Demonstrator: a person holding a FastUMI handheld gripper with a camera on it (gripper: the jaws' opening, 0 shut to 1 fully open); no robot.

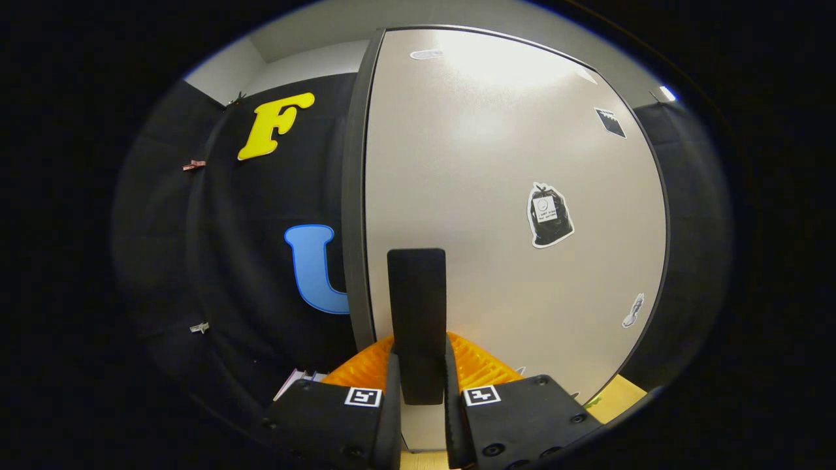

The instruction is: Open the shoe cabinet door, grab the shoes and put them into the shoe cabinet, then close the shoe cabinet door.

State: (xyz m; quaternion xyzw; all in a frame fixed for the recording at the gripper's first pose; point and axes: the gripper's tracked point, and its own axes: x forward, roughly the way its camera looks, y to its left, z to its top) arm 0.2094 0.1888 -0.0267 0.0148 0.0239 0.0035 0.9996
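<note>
The gripper [418,365] sits right up against the shoe cabinet door [509,196], its two fingers pinching the dark upright door handle [416,313] between them. The pale door stands just beyond the fingers, carrying a bin-bag sticker [549,215] to the right of the handle. Its dark edge strip [356,196] runs along the left side.

A pale wooden surface [617,398] carries the shoe cabinet [509,163], which stands directly on it. The gripper [420,369] clamps the cabinet's black handle [417,294].
</note>
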